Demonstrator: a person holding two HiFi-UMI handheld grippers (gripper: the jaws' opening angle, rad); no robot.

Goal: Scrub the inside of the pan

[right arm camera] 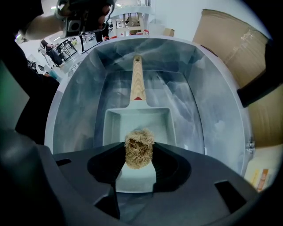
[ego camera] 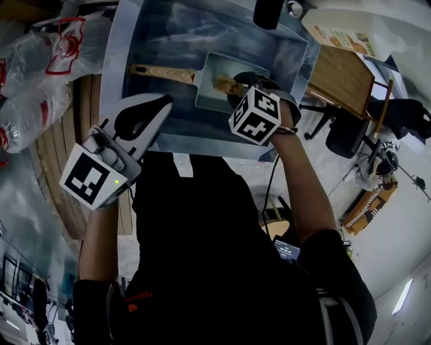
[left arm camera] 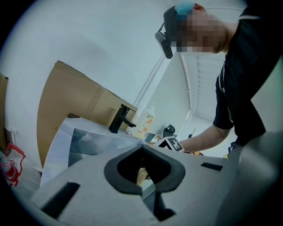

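Observation:
A pale green rectangular pan (ego camera: 214,96) (right arm camera: 137,119) lies in the steel sink (ego camera: 155,40) (right arm camera: 79,97), its wooden handle (ego camera: 161,72) (right arm camera: 137,79) pointing left in the head view. My right gripper (ego camera: 236,87) (right arm camera: 139,152) hangs over the pan's near end, shut on a tan fibrous scrubber (right arm camera: 139,148) (ego camera: 225,83) that sits just above the pan's floor. My left gripper (ego camera: 165,101) (left arm camera: 142,148) hovers at the sink's front edge, left of the pan, its tips meeting with nothing between them. It touches neither pan nor handle.
A black faucet (left arm camera: 118,119) (ego camera: 268,12) and a soap bottle (left arm camera: 145,123) stand at the sink's far rim. Cardboard (left arm camera: 75,97) (right arm camera: 225,44) leans behind. Plastic bags (ego camera: 40,67) lie left of the sink, and a wooden stand (ego camera: 340,77) is at its right.

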